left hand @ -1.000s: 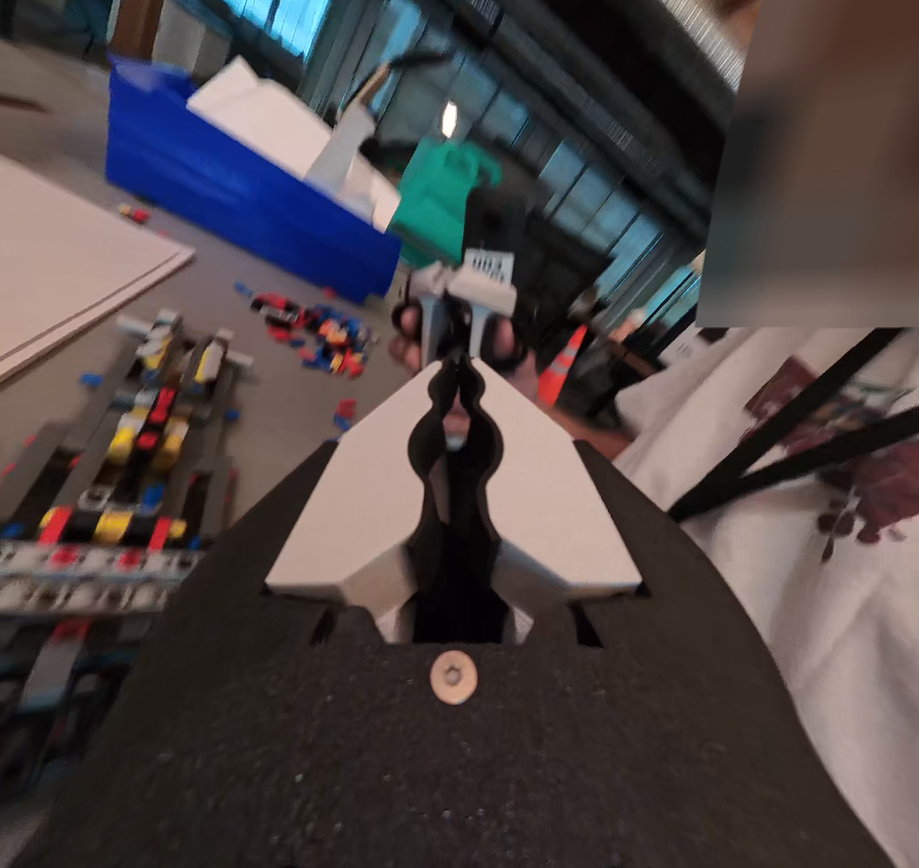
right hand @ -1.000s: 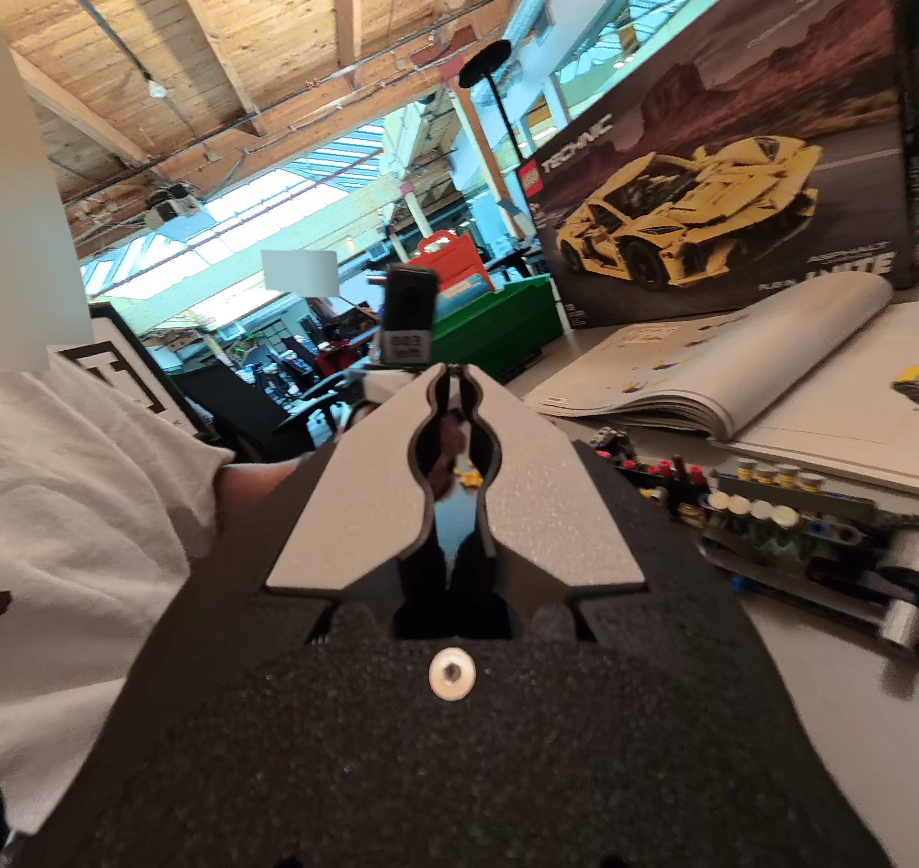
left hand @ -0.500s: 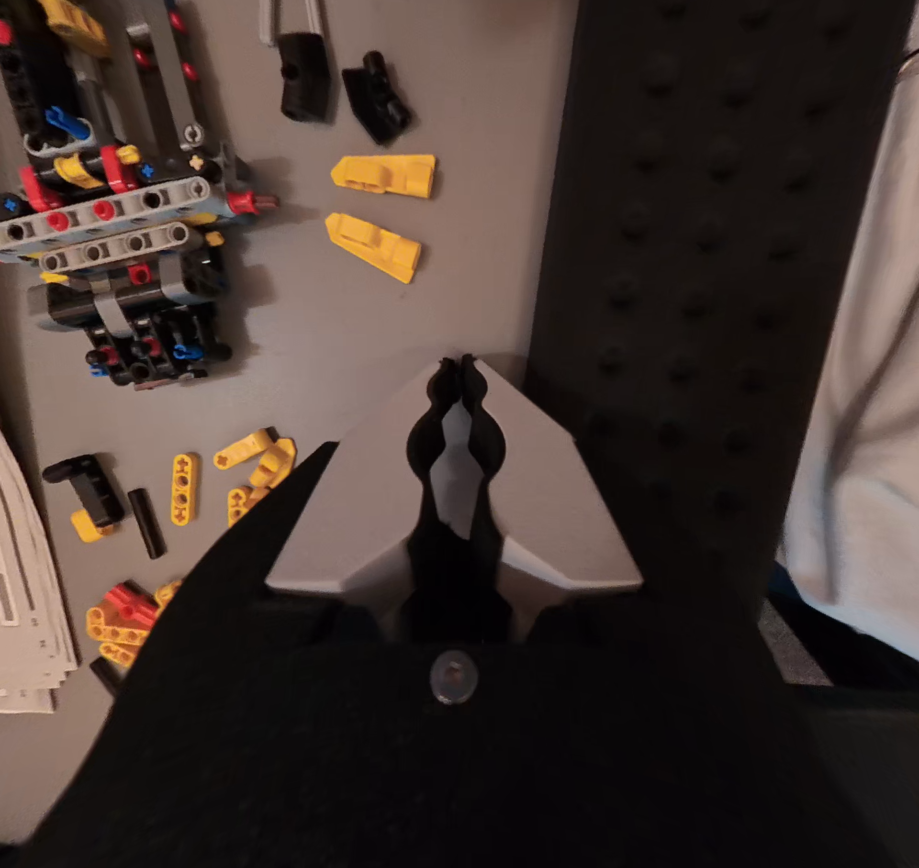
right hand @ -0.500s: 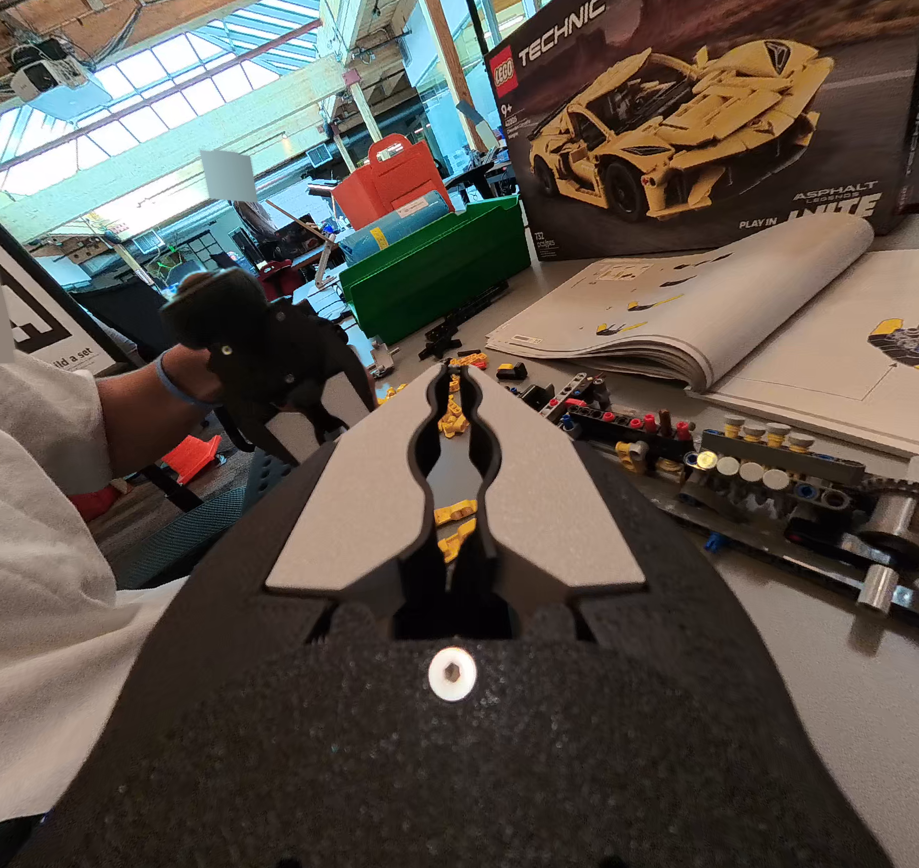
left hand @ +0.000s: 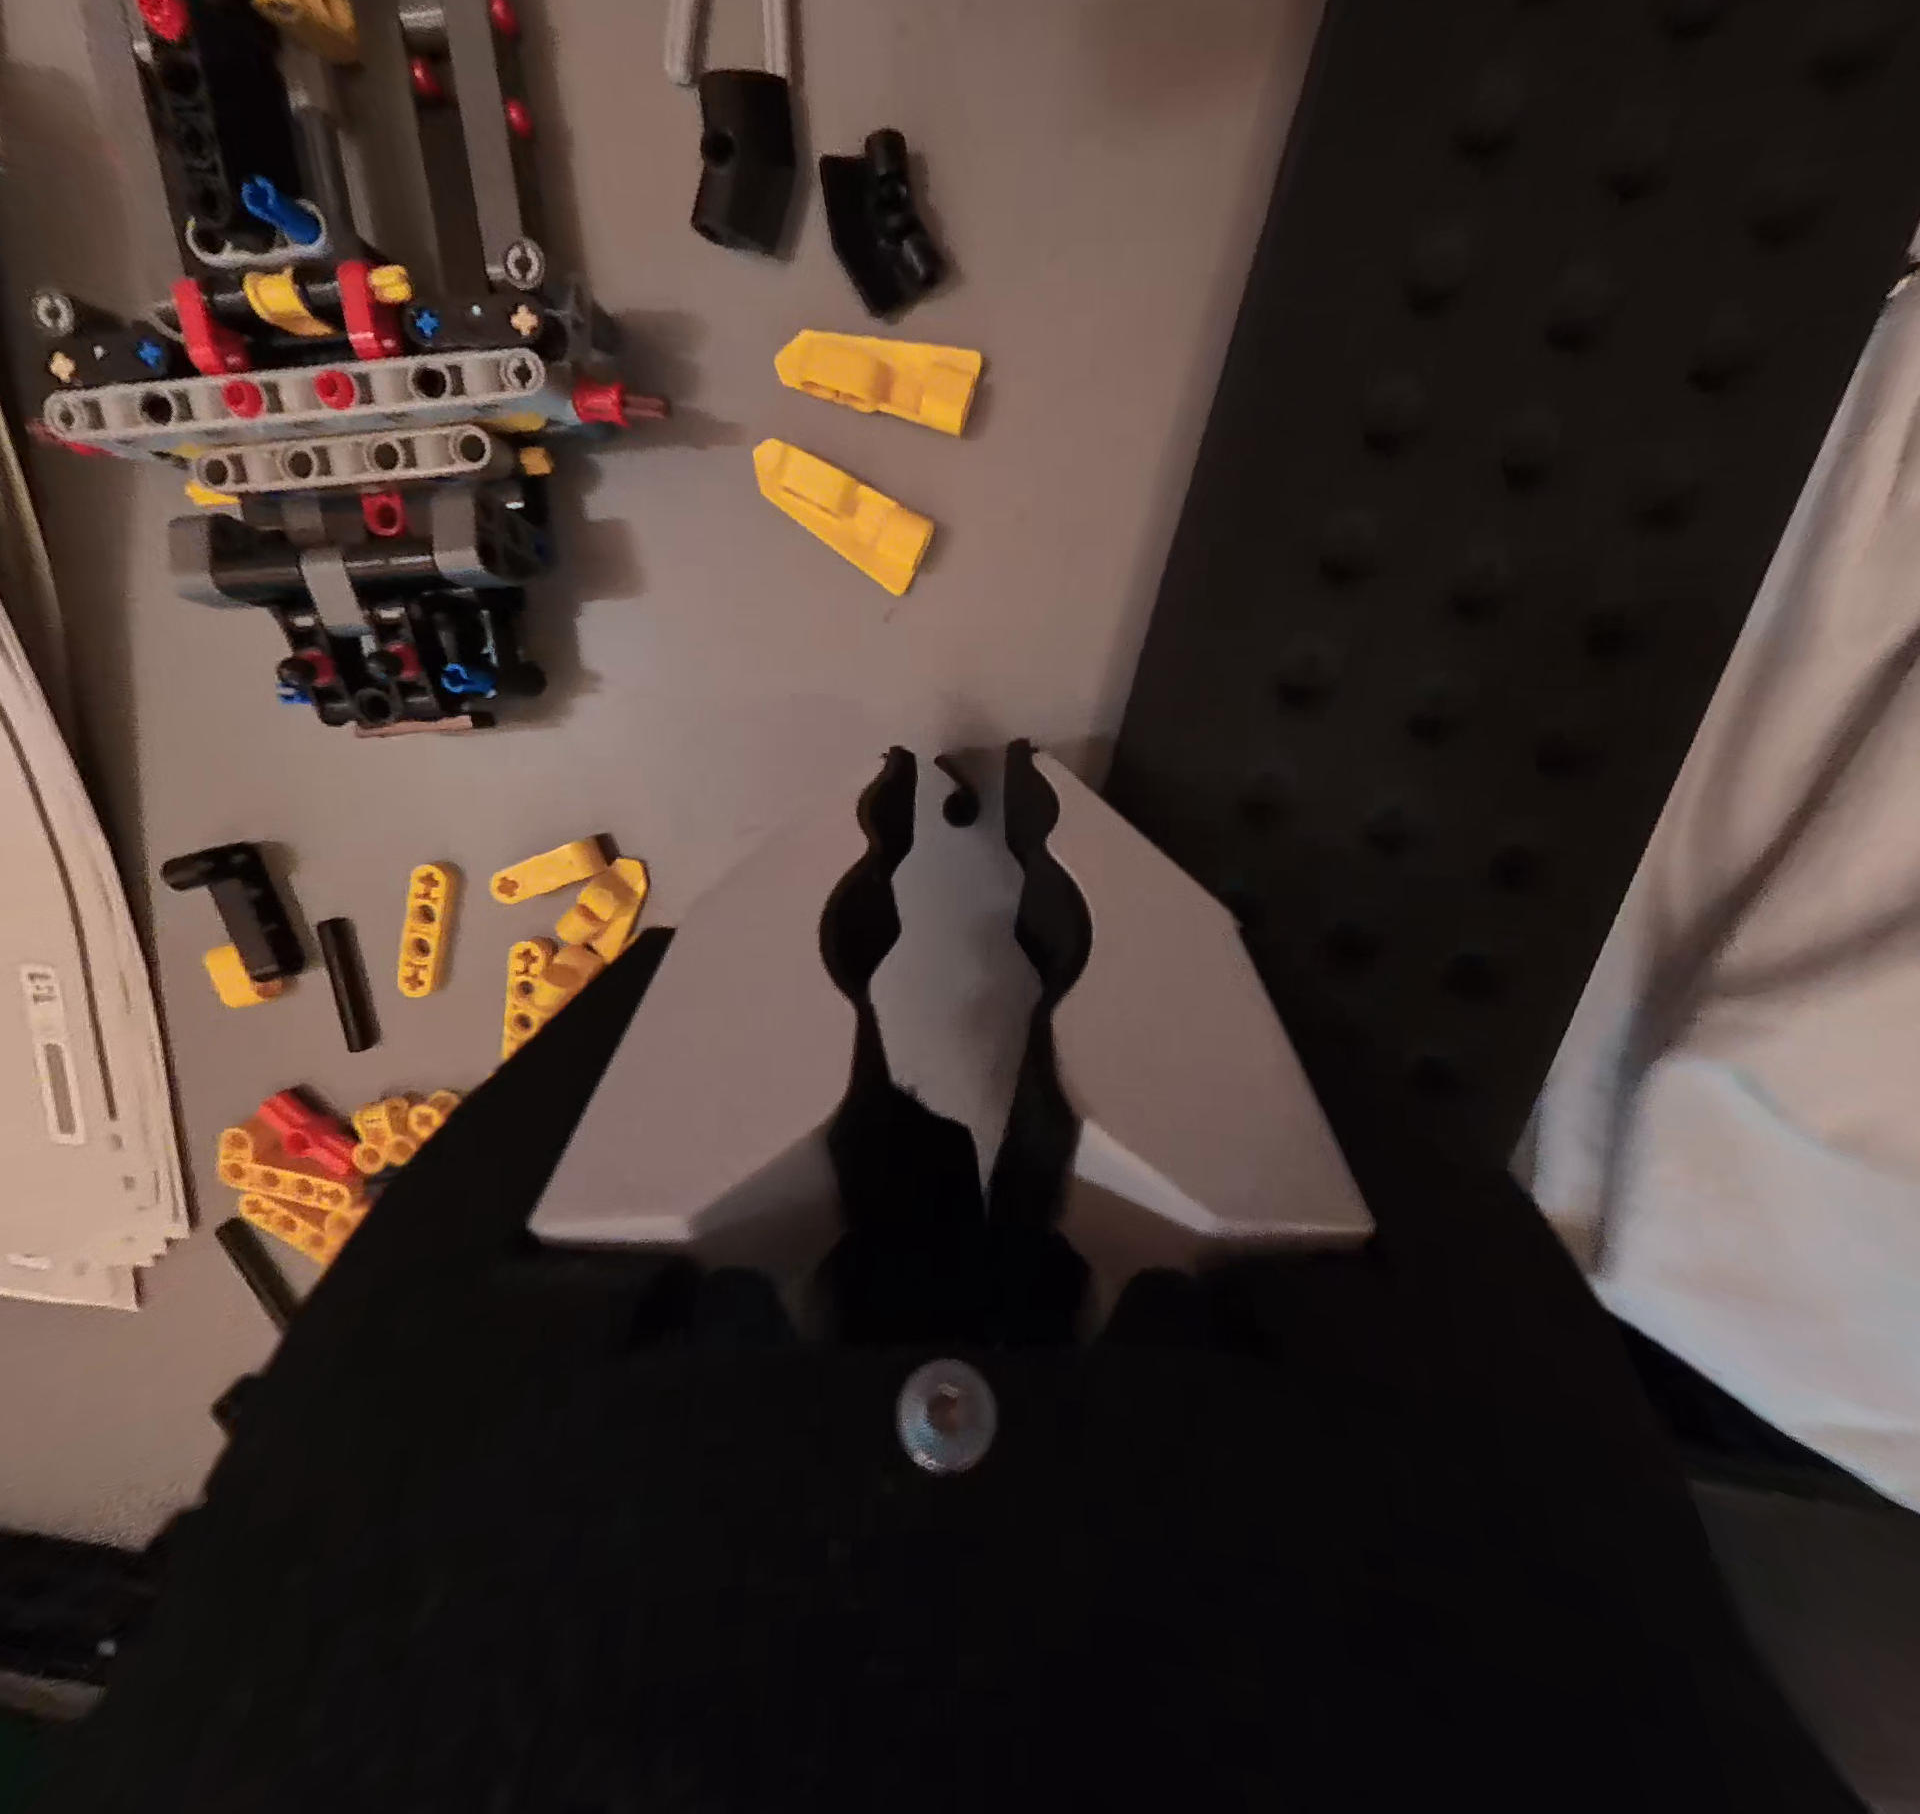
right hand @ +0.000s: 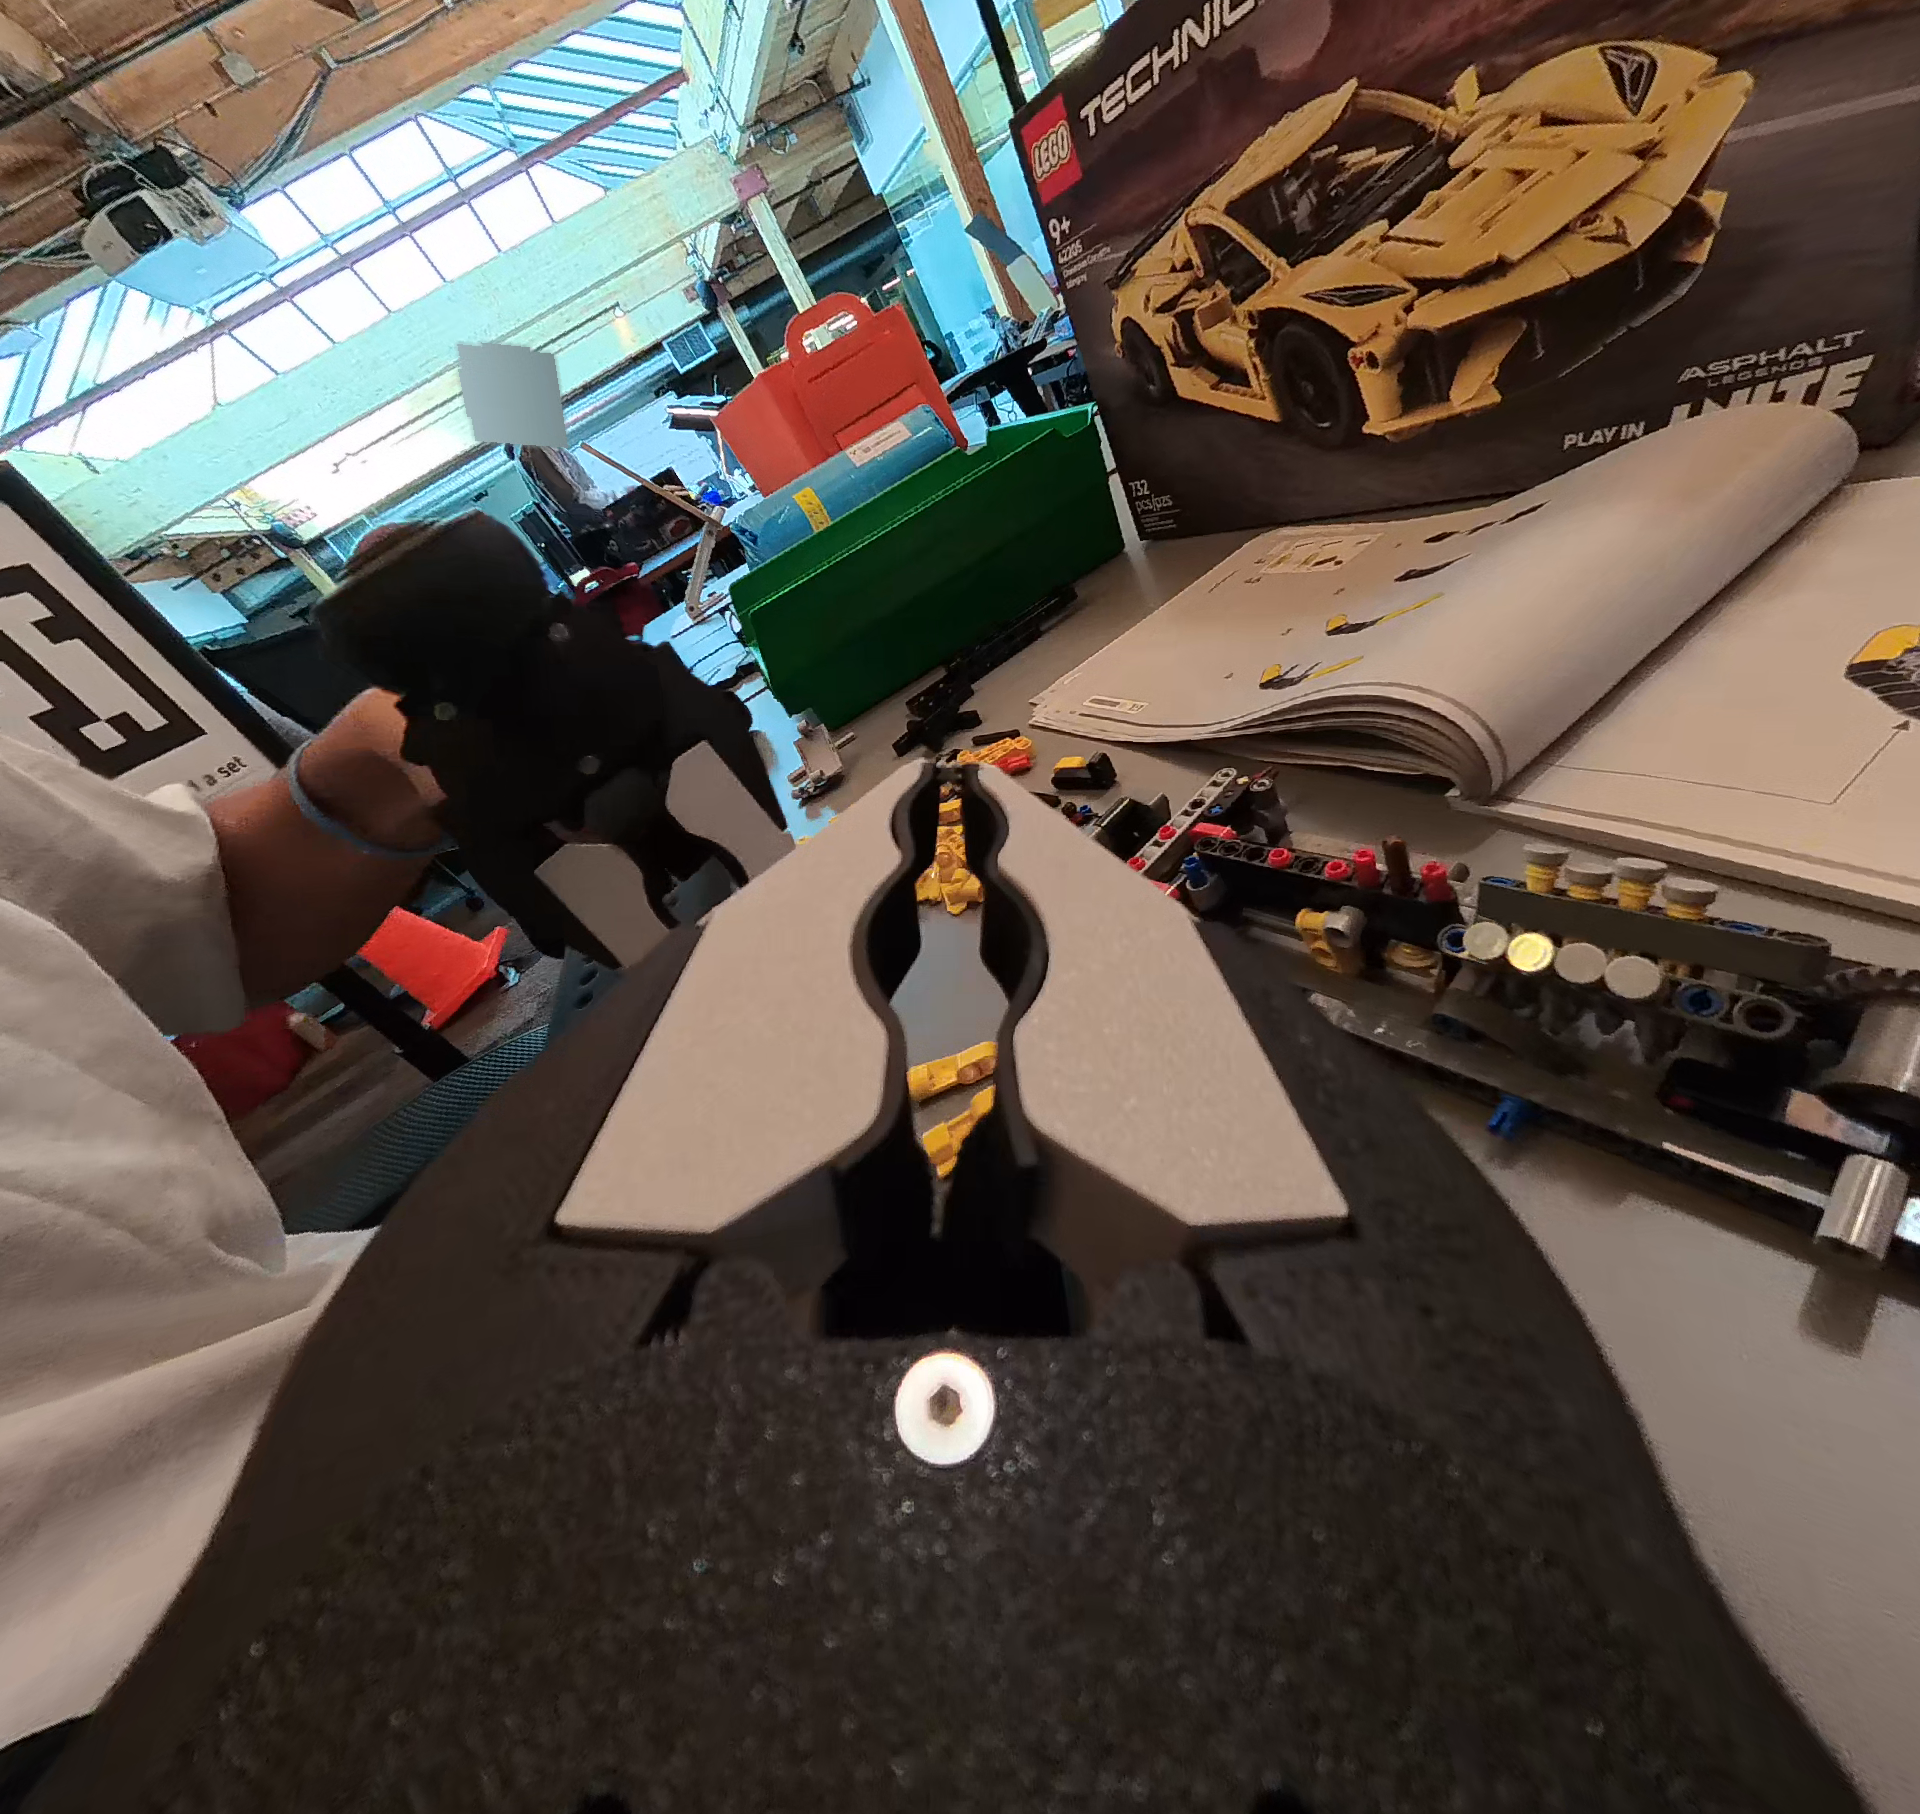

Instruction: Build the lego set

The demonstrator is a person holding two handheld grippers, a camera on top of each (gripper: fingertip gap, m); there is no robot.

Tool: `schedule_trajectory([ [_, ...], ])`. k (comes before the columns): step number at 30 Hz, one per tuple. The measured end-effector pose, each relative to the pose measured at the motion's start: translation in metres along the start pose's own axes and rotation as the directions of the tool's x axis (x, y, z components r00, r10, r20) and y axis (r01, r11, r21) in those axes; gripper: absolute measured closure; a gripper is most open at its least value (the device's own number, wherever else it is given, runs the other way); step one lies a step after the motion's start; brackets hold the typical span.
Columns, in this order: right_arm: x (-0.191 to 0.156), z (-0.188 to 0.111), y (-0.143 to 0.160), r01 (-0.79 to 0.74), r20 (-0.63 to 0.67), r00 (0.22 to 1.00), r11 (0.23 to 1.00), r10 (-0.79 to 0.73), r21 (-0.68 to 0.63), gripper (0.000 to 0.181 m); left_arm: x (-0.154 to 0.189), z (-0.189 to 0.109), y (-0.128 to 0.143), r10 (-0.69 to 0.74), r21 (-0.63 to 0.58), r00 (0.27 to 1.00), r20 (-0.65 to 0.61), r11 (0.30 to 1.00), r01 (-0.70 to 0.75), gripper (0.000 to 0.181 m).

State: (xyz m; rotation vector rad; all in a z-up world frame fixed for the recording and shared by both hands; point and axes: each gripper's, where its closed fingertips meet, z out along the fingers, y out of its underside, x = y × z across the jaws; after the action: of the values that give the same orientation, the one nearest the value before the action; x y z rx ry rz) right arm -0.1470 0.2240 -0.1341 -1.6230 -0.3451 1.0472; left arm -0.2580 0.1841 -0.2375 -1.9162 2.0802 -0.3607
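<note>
The left wrist view looks straight down on the grey table [left hand: 1039,206]. My left gripper [left hand: 961,762] is open a little, and a small black piece [left hand: 954,800] lies between its tips. The partly built chassis [left hand: 312,393] lies up left, with two yellow panels [left hand: 878,382] beside it. My right gripper [right hand: 951,777] is shut, with nothing seen in it, and points across the table at loose yellow parts [right hand: 951,876]. The chassis [right hand: 1558,954] lies to its right. The left gripper [right hand: 582,725] also shows there, held tips down in a hand.
Two black pieces [left hand: 810,185], small yellow beams [left hand: 561,923] and a red and yellow pile [left hand: 301,1162] lie loose. A dark studded strip [left hand: 1507,517] borders the table on the right. The open instruction booklet [right hand: 1455,642], set box [right hand: 1455,206] and green bin [right hand: 935,559] stand behind. The tips of one gripper are about 15 cm away from the tips of the other.
My left gripper swung from facing the right gripper to pointing down at the table, then opened slightly. My right gripper tilted down toward the table and stayed shut.
</note>
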Motion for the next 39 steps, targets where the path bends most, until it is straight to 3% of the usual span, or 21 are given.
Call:
schedule_trajectory([
  [10, -0.001, -0.001, 0.0, -0.024, 0.016, 1.0, 1.0, 0.024, 0.004, 0.178, 0.0, 0.009, 0.014, -0.234, -0.078, 0.968, 0.092, 0.967, 0.241, 0.155],
  [15, -0.001, -0.001, 0.0, -0.03, 0.021, 0.999, 1.0, 0.03, 0.004, 0.179, 0.003, 0.011, 0.015, -0.245, -0.087, 0.966, 0.078, 0.964, 0.252, 0.175],
  [19, -0.002, -0.001, 0.0, -0.031, 0.022, 0.999, 1.0, 0.031, 0.002, 0.178, 0.002, 0.011, 0.016, -0.229, -0.094, 0.97, 0.077, 0.967, 0.236, 0.175],
  [21, -0.002, -0.001, 0.0, -0.031, 0.025, 0.999, 1.0, 0.031, 0.002, 0.178, -0.003, 0.009, 0.008, -0.215, -0.034, 0.973, 0.081, 0.975, 0.218, 0.175],
  [22, -0.002, -0.001, 0.0, -0.03, 0.026, 0.999, 1.0, 0.03, 0.004, 0.178, -0.004, 0.005, -0.006, -0.224, 0.066, 0.974, 0.037, 0.973, 0.222, 0.175],
  [23, -0.002, -0.001, -0.001, -0.031, 0.03, 0.999, 0.999, 0.03, 0.01, 0.178, -0.006, -0.006, -0.03, -0.237, 0.233, 0.971, -0.026, 0.943, 0.236, 0.175],
  [24, -0.004, -0.002, -0.004, -0.035, 0.041, 0.999, 0.999, 0.034, 0.024, 0.178, -0.009, -0.023, -0.057, -0.242, 0.422, 0.964, -0.109, 0.867, 0.266, 0.175],
  [26, -0.015, -0.005, -0.015, -0.057, 0.117, 0.992, 0.995, 0.047, 0.082, 0.178, -0.019, -0.064, -0.098, -0.24, 0.676, 0.918, -0.315, 0.622, 0.394, 0.175],
  [28, -0.035, -0.009, -0.03, -0.072, 0.221, 0.975, 0.983, 0.034, 0.169, 0.179, -0.025, -0.094, -0.124, -0.154, 0.77, 0.864, -0.48, 0.397, 0.499, 0.175],
  [30, -0.043, -0.009, -0.038, -0.065, 0.236, 0.972, 0.972, 0.01, 0.224, 0.179, -0.03, -0.108, -0.138, -0.065, 0.778, 0.813, -0.579, 0.252, 0.575, 0.175],
  [33, -0.048, -0.01, -0.042, -0.105, 0.26, 0.965, 0.962, 0.038, 0.252, 0.179, -0.035, -0.11, -0.147, 0.017, 0.745, 0.752, -0.659, 0.152, 0.649, 0.175],
  [39, -0.038, -0.009, -0.041, -0.106, 0.209, 0.976, 0.963, 0.053, 0.249, 0.179, -0.033, -0.104, -0.154, 0.082, 0.706, 0.702, -0.708, 0.101, 0.701, 0.176],
])
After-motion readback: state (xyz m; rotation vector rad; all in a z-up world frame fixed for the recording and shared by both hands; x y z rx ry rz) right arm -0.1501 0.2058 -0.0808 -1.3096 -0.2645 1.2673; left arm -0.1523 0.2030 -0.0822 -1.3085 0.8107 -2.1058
